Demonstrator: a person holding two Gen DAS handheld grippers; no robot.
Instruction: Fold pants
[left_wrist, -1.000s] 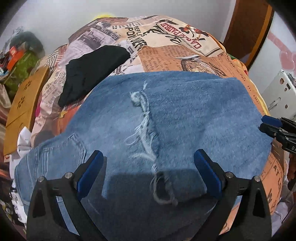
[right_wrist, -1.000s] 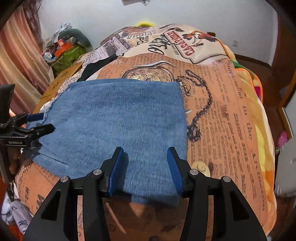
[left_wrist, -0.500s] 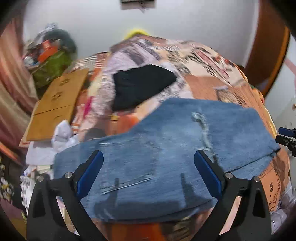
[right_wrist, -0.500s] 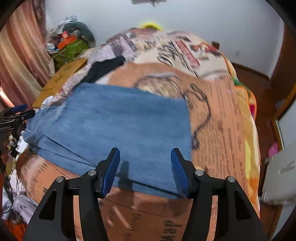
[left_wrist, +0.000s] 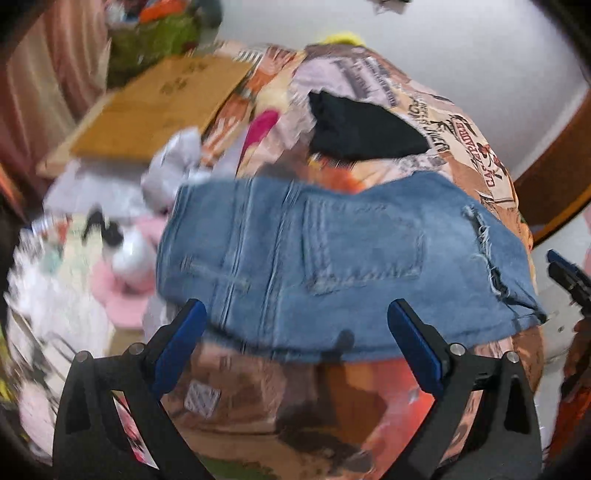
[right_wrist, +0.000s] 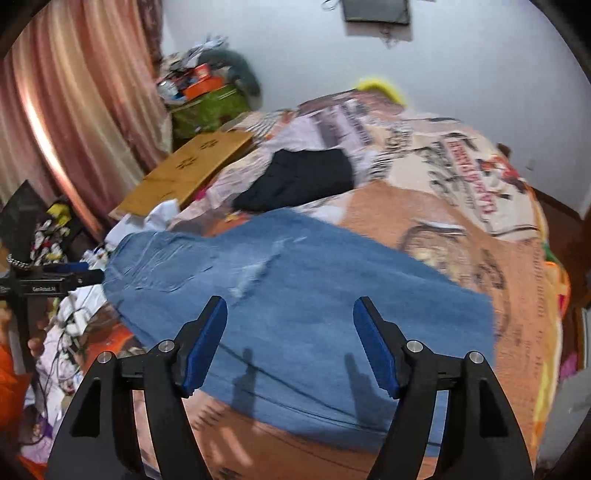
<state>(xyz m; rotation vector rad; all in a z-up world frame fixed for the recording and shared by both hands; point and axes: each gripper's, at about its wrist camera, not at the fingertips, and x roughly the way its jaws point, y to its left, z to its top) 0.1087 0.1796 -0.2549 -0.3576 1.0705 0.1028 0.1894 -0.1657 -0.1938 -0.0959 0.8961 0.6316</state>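
Blue-padded black jaws of the right gripper are opening above the near edge of the folded blue denim pants, with nothing between them, and compared with a second ago the cloth now lies free where it then sat close under the pads. Likewise the left gripper stands wide apart and empty over the near hem, having pulled back from the frayed tear toward the waistband and pocket end at the left. Both tools have lifted away, which suggests the fold just made is released and the bundle is either done or ready for one more fold. Beyond the pants, on the newspaper-print orange bedspread, lies a folded black garment, and farther left a tan cardboard sheet.
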